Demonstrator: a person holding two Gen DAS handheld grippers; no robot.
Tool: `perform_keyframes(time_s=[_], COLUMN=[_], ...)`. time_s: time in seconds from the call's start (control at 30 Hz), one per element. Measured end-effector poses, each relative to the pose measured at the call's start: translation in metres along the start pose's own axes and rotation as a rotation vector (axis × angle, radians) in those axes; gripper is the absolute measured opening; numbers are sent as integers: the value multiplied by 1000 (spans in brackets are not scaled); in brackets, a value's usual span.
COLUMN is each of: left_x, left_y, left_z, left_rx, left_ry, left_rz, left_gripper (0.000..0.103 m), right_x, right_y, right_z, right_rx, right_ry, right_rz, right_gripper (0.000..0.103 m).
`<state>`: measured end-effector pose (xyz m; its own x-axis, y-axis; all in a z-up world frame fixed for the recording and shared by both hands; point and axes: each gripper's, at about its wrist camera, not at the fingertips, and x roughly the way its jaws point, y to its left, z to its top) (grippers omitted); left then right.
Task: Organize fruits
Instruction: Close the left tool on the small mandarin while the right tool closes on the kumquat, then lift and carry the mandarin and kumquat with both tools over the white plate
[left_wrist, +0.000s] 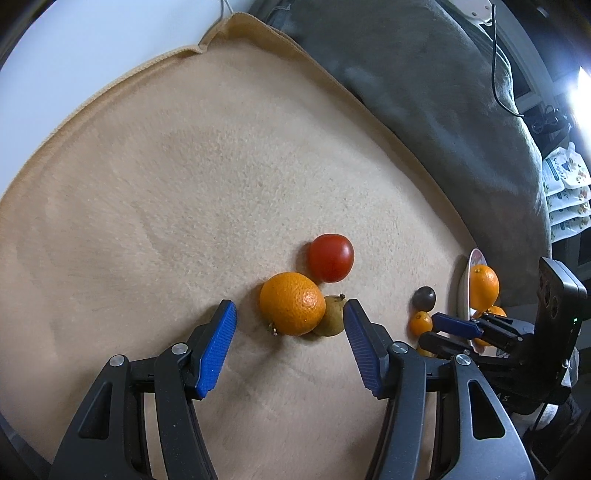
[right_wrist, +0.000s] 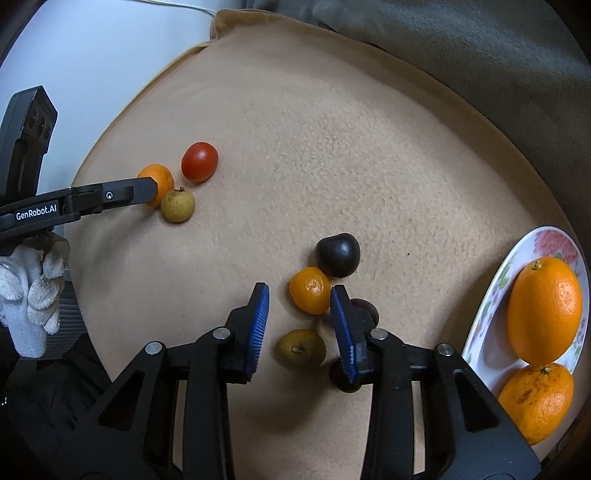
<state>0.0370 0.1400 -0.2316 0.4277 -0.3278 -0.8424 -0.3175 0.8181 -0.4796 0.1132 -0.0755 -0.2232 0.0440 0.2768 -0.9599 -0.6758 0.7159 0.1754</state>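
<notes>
My left gripper is open, its blue pads either side of an orange and a small tan fruit; a red tomato lies just beyond. My right gripper is open over a small orange fruit, with a dark plum beyond it, an olive-brown fruit nearer me and another dark fruit behind the right finger. A floral plate at the right holds two oranges.
All fruit lies on a tan blanket. A grey cushion borders it at the back right. The left gripper's arm and a gloved hand show at the left of the right wrist view.
</notes>
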Motion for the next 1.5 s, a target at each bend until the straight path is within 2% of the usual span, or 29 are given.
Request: perform_keyframes(time_s=[0.1,0.23,0.3,0.43,0.5,0.9,1.27,1.5], left_x=[0,1,2,3,3,7,-9,-15], left_y=[1,1,1,1,0,-8,-19,-37], left_z=[2,2,1,0,-1,-2,1,2], left_rx=[2,-2,-3,-4,-1,3,27,57], left_ry=[1,1,1,0,-3,-11,-40,-54], left_rz=[-4,-2,4,-3,0,7,3,-3], left_gripper=[58,49,40,36,36,35,35,35], right_x=[2,7,9,16,19,12,-17,-34], right_y=[0,2,3,6,6,0,-16,-19], right_z=[1,6,8,16,17,11,4,-14], right_rx=[-2,6,9,8,6,30,66,107], right_ry=[8,20,26,38,45,16,-46,-98], right_rz=[-10,-22,-30,-36,-43,-23,-14,-18], right_gripper=[36,36,35,34,26,25,25,25])
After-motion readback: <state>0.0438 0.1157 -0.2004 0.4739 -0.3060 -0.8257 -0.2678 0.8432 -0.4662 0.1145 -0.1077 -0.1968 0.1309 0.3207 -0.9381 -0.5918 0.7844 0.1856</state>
